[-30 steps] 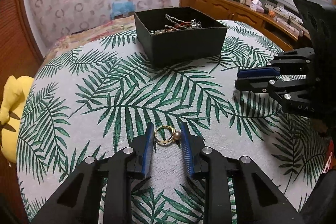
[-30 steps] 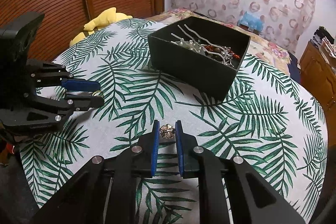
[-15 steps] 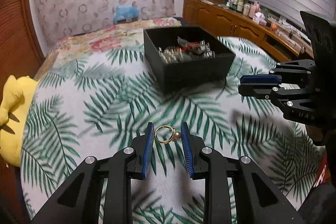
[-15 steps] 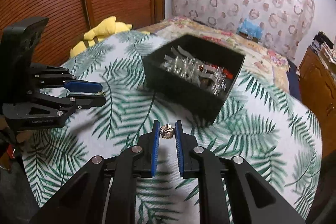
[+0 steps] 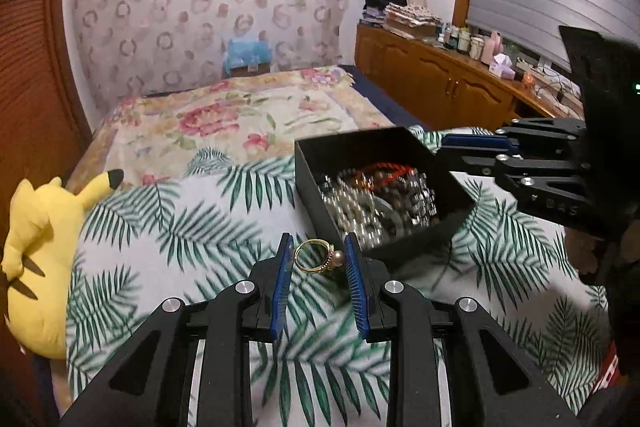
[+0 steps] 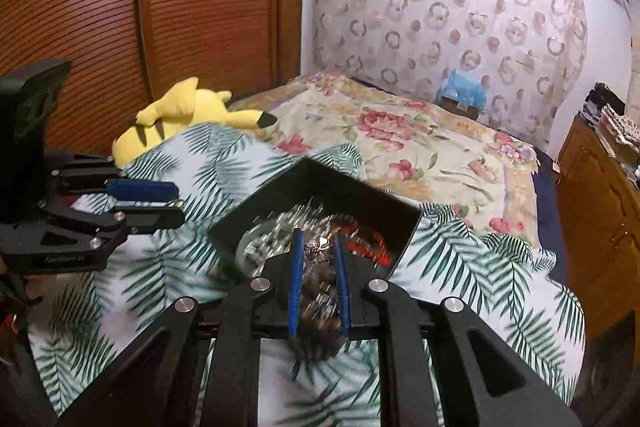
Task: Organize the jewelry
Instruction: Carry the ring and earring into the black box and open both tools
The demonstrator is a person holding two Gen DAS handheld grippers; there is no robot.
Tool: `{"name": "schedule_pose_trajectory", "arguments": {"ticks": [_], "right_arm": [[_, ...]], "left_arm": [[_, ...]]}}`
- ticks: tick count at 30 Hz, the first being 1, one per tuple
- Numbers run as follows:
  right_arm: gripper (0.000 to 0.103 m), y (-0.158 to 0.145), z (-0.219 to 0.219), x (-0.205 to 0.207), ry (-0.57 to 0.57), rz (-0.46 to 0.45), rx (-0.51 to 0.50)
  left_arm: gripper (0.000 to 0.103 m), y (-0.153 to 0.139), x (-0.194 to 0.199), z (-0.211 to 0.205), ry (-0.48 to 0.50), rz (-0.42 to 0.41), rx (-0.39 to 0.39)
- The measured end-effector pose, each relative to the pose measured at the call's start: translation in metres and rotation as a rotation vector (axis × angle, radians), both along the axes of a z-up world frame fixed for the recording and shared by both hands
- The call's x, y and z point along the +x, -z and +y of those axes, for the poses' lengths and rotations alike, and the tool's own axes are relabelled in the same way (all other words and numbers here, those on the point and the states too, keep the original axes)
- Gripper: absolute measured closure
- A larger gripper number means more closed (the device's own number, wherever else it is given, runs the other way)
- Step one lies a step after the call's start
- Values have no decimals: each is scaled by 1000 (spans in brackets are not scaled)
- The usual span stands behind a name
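Observation:
My left gripper [image 5: 318, 253] is shut on a gold ring with a pearl [image 5: 316, 256] and holds it in the air just left of the black jewelry box [image 5: 360, 151]. My right gripper [image 6: 318, 247] is shut on a small silver flower-shaped piece [image 6: 319, 250] and hovers over the open black box [image 6: 256, 211], which holds a blurred pile of silver and red jewelry. The right gripper also shows in the left wrist view [image 5: 476, 151] at the box's right rim. The left gripper shows in the right wrist view [image 6: 176, 197] left of the box.
The box stands on a round table with a palm-leaf cloth [image 5: 180, 227]. A yellow plush toy [image 5: 36, 247] lies at the table's left edge. A bed with a floral cover [image 5: 240, 115] is behind. A wooden sideboard [image 5: 440, 87] stands at the right.
Both grippers rose off the table with their pieces and moved toward the box. The right gripper now hangs over the box; the left one is beside it.

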State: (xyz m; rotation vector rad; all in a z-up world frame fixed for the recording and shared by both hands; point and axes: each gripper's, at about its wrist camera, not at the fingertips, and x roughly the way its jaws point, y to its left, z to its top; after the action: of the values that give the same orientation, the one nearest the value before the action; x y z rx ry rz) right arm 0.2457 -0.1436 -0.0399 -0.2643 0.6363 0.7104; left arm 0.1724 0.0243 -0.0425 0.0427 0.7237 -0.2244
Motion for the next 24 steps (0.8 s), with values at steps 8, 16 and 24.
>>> {"name": "schedule_pose_trajectory", "arguments": {"ticks": [8, 16, 24], "right_arm": [[86, 13, 3, 32, 37, 31, 47], [81, 21, -1, 39, 53, 53, 42], [76, 11, -13, 35, 94, 30, 46]], "left_arm": [[79, -10, 26, -3, 1, -24, 5], [79, -13, 49, -9, 8, -23, 5], [79, -9, 76, -18, 25, 5, -12]]}}
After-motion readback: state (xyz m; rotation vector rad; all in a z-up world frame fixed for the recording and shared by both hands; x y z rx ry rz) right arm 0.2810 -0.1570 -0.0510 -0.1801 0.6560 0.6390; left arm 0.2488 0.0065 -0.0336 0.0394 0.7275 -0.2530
